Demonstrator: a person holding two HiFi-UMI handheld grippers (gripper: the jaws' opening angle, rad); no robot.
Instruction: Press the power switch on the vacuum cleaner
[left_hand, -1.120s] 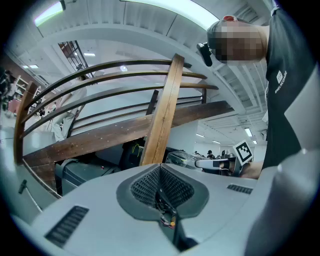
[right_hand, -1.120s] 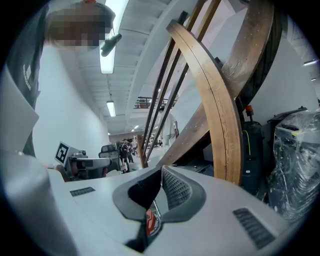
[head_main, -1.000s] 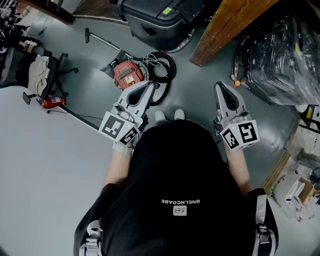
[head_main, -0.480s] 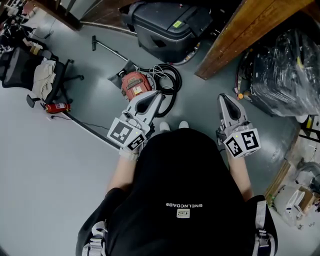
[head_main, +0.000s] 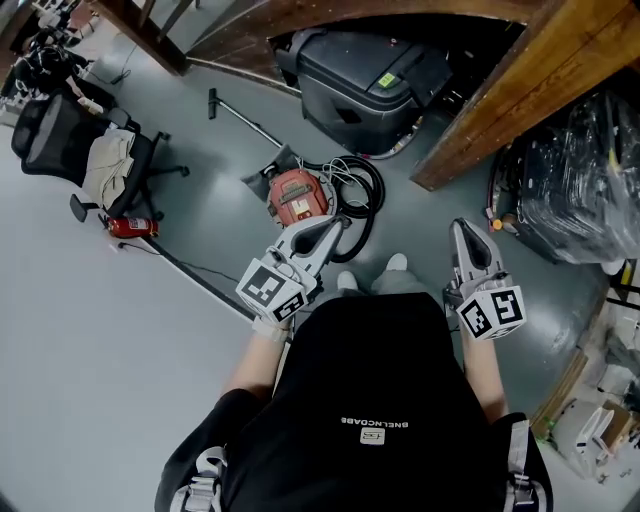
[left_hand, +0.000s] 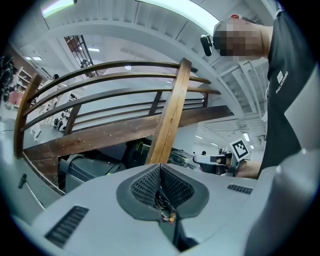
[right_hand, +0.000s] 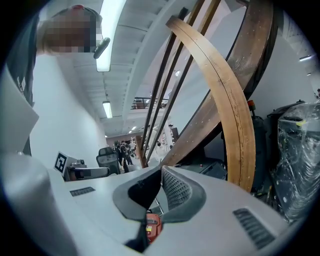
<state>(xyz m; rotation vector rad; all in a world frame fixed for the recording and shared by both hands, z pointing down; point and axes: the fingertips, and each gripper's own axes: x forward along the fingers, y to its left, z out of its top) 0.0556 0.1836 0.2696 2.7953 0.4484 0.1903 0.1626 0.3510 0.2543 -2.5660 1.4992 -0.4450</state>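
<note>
The red vacuum cleaner (head_main: 298, 195) lies on the grey floor, with a black hose (head_main: 364, 200) coiled at its right and a thin wand (head_main: 240, 120) running to the upper left. No switch can be made out. My left gripper (head_main: 335, 226) is shut and empty, its tip just right of and below the vacuum in the head view. My right gripper (head_main: 465, 233) is also shut and empty, well off to the right. In the right gripper view a bit of the red vacuum (right_hand: 152, 225) shows below the closed pads (right_hand: 175, 189). The left gripper view faces a wooden railing (left_hand: 170, 120).
A large dark case (head_main: 375, 75) sits beyond the vacuum under a curved wooden beam (head_main: 530, 90). An office chair (head_main: 95, 150) and a red fire extinguisher (head_main: 133, 227) stand at the left. Plastic-wrapped goods (head_main: 580, 190) fill the right. A thin cable (head_main: 190, 270) crosses the floor.
The person has stepped towards the vacuum, which now sits lower in the head view and closer to the left gripper's tip. Both grippers stay shut.
</note>
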